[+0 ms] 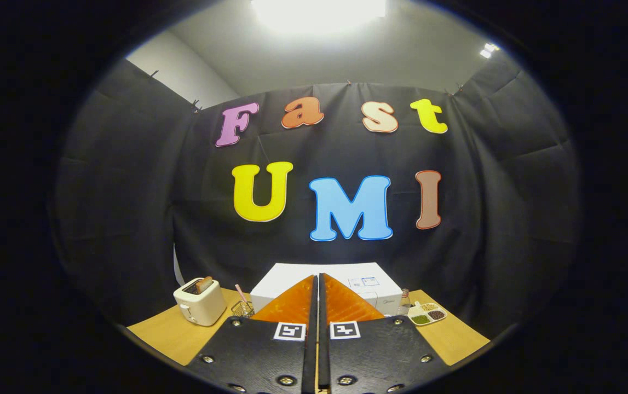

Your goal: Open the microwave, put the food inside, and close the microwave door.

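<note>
Colour Survey, Booth Table

Microwave (324, 272): white. Toaster (200, 300): cream, brown slice protruding. Table (163, 331): light wood. Gripper (317, 287): orange fingers pressed together (nothing between), on black plates bearing black-and-white square markers. Small dish (427, 313): white, with green and brown fillings.

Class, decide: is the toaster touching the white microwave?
Apart. In the gripper view, bare wooden table and a small wire holder lie between the toaster and the microwave; the hand-held gripper is shut, empty.
</note>
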The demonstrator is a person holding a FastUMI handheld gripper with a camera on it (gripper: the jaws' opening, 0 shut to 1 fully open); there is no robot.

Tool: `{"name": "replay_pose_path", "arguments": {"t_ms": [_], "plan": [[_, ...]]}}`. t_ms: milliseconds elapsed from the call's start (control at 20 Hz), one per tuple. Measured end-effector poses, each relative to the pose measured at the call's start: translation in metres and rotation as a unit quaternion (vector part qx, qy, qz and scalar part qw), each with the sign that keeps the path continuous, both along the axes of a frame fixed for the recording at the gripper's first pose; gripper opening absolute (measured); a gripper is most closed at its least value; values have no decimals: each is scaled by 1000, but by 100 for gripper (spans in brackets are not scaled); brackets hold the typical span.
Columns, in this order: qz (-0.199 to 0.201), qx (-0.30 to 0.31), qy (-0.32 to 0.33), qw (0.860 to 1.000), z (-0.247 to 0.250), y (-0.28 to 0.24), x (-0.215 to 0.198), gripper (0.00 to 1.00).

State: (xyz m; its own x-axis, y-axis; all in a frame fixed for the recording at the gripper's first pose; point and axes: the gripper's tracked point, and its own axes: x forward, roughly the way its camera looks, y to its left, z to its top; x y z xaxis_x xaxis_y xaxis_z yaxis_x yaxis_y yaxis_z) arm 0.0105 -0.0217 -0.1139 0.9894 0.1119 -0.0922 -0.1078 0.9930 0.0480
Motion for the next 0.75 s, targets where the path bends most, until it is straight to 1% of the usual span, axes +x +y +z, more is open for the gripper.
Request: {"name": "replay_pose_path", "arguments": {"t_ms": [50, 100, 200, 250, 300, 400, 450, 500, 600, 700, 750], "plan": [[-11, 8, 0, 1000, 1, -2, -3, 2], [-9, 14, -7, 1000, 4, 3, -4, 32], [-8, 0, -26, 1000, 10, 10, -5, 93], [-21, -11, -37, 999, 15, 8, -8, 99], [-31, -21, -48, 998, 18, 9, -9, 99], [-16, -25, -44, 999, 14, 24, -12, 99], [-7, -15, -35, 999, 10, 30, -11, 99], [-6, -7, -28, 1000, 9, 31, -11, 99], [-11, 0, -22, 1000, 10, 25, -8, 99], [-27, 0, -22, 999, 11, 17, -6, 99], [-25, 2, -21, 999, 10, 18, -6, 99]]}}
